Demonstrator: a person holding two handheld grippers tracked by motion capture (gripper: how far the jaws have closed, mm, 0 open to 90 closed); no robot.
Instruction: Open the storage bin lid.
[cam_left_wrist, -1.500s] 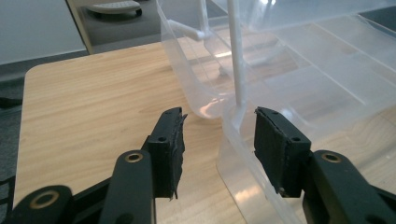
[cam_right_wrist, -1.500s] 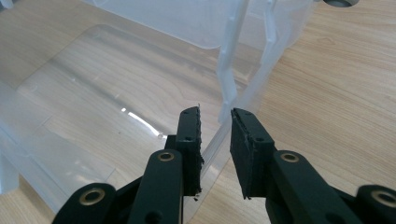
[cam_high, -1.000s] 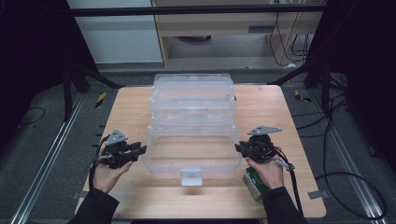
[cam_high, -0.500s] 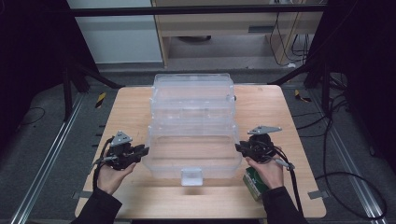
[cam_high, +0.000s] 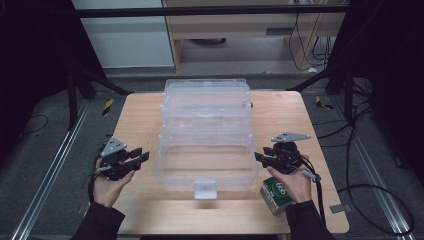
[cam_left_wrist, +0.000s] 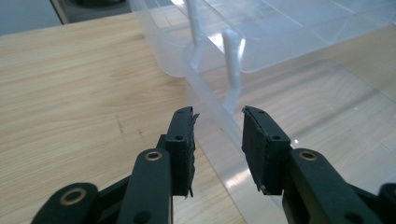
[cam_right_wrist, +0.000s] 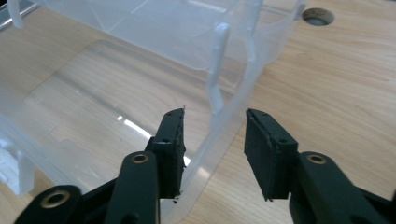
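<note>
Both claws (cam_high: 142, 156) (cam_high: 258, 158) newly parted off box (cam_high: 205, 150) walls

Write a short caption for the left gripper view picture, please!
Left gripper with open jaws straddling the side wall of the clear plastic box on the wooden table.

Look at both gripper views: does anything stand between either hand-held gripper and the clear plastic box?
Nothing visible does. The left hand-held gripper and the right hand-held gripper each have open jaws straddling a side wall of the clear plastic box, pads not pressing it. The green carton lies near the right hand, off to the side.
</note>
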